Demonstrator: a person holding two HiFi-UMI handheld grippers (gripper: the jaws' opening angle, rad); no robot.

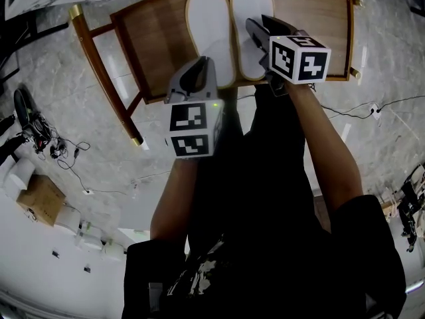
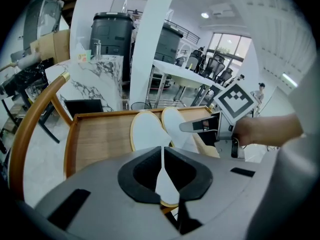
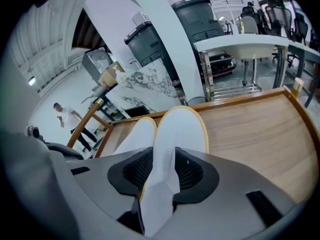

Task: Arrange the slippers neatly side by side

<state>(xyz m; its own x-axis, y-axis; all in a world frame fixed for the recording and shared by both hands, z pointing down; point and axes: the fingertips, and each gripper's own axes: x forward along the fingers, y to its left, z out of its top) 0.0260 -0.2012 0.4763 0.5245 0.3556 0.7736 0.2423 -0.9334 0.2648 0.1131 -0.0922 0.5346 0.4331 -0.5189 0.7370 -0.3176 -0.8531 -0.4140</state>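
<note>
I see the left slipper (image 1: 208, 25) and right slipper (image 1: 250, 8) side by side on the chair (image 1: 156, 38), top centre. The right gripper (image 1: 259, 32) overlaps the right one, with the left gripper (image 1: 198, 72) just below.

The left gripper (image 1: 201, 62) and right gripper (image 1: 259, 24) are grey with black jaw linings. The left cube (image 1: 194, 128) and right cube (image 1: 299, 58) are white with black square markers, and a green light (image 1: 215, 104) shows on the left one. The person wears short black sleeves (image 1: 368, 244)
</note>
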